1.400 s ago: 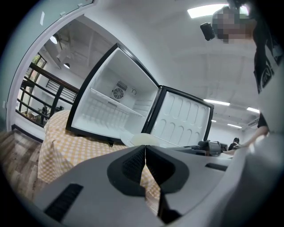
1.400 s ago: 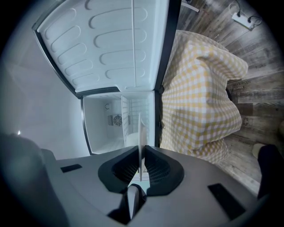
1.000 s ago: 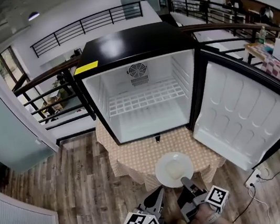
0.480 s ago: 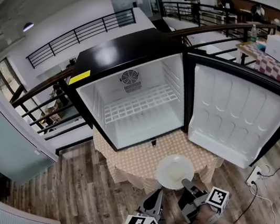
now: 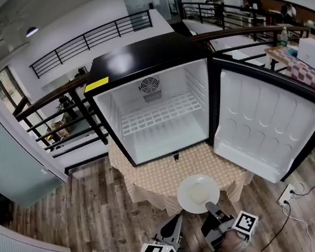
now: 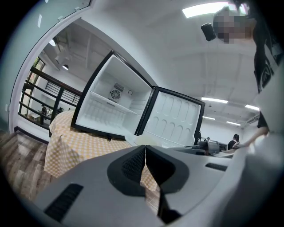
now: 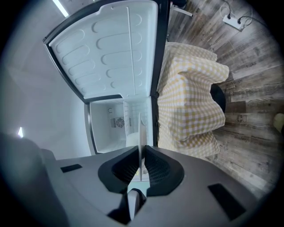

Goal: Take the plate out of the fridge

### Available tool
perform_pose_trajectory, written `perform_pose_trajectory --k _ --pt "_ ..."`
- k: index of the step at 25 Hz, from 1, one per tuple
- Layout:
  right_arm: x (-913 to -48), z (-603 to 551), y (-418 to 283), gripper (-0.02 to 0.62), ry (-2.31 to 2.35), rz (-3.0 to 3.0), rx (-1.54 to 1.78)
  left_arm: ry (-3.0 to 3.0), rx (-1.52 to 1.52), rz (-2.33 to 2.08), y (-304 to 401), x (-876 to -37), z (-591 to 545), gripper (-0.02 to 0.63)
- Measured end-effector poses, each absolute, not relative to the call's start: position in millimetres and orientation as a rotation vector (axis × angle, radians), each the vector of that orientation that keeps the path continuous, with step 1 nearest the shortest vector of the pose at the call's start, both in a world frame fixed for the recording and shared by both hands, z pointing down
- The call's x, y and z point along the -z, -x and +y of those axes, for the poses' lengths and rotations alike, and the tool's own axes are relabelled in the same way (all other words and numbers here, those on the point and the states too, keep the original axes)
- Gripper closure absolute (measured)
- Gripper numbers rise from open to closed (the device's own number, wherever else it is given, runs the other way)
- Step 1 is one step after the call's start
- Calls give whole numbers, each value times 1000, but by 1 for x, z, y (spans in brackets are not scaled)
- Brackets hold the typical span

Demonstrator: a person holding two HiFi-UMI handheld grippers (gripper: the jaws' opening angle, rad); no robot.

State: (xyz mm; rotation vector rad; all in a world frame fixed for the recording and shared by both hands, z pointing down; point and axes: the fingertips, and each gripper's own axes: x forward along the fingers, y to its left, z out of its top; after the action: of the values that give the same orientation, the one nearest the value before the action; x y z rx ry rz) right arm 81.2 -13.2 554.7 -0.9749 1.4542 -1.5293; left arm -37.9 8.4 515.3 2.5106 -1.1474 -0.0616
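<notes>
1. Checked surface (image 5: 154, 179) fronts the open, empty fridge (image 5: 151, 51); the plate (image 5: 198, 193) is lower centre, at the surface's near edge.
2. Right tool (image 5: 209, 206) pinches the plate's rim; left tool (image 5: 176, 222) is pressed together, empty.
3. Likely next: lower it level onto the surface before letting go.

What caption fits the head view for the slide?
Right tool holds the white plate by its rim, outside the open fridge.

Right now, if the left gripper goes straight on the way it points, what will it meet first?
Probably the white plate, whose rim shows just beyond the shut left gripper; depth is unclear, so maybe the checked tablecloth instead.
</notes>
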Motion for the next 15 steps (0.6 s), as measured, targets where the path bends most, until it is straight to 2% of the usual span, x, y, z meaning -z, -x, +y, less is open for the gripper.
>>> perform_pose_trajectory --k 15 --pt "-549 19 -66 546 988 1437 1515 -2528 75 -1119 55 -507 37 597"
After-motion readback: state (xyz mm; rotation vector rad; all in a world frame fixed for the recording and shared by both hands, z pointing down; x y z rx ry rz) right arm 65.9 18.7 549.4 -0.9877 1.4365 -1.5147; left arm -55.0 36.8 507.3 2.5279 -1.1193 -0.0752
